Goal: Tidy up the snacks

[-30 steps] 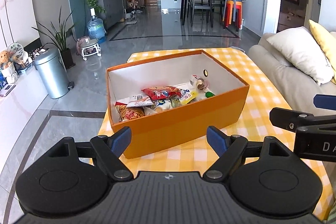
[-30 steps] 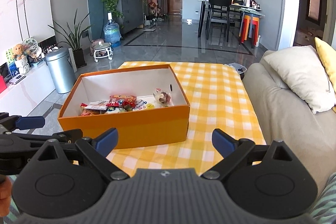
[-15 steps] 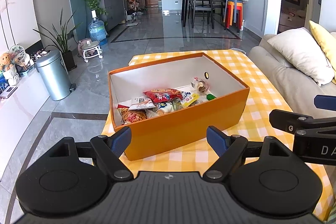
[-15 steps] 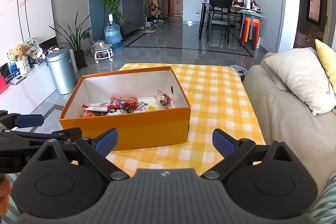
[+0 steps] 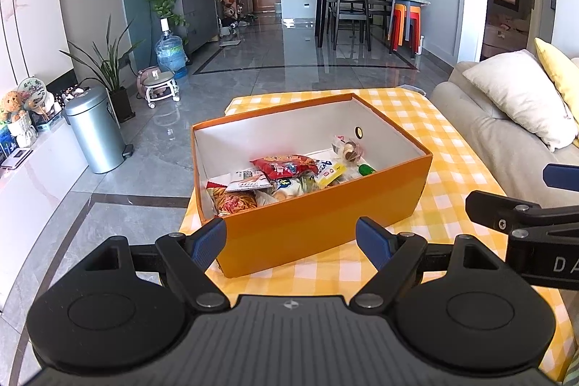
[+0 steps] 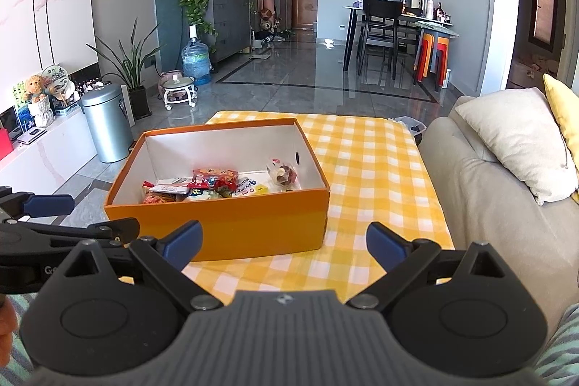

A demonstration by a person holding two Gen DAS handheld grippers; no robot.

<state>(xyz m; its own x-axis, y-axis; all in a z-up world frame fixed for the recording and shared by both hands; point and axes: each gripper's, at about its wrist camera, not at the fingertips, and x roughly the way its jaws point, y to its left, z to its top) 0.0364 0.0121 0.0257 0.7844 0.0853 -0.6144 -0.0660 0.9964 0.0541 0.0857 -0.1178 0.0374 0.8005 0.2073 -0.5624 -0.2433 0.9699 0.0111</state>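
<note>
At the bottom of the left view, the left gripper (image 5: 291,237) is wide open and holds nothing. At the bottom of the right view, the right gripper (image 6: 284,245) is wide open too, and it is empty as well. Both hang above the near edge of the table (image 5: 445,147), which has a yellow and white checked cloth on it.

Just past the grippers, in the middle of each view, sits the orange box (image 5: 318,223). The snacks (image 5: 286,172) are inside it, lying in a heap along the near side of the box floor. A red bag (image 5: 286,165) lies on top of the heap. A small clear bag of sweets (image 5: 348,147) sits a bit apart, nearer the far right wall. The far half of the box floor is bare and white.

I see no snacks lying out on the cloth. So the job looks nearly done, or all done: the snacks are in the box. What may be left is to tidy the heap, but I cannot be sure.

Compared with a second ago, the box looks a little farther off and lower in both views, so both grippers seem to have pulled back and up a bit. The snacks lie the same way as before. Both grippers were wide open then too.

Farther back, in the upper part of each view, is the grey shiny floor (image 5: 307,60).
</note>
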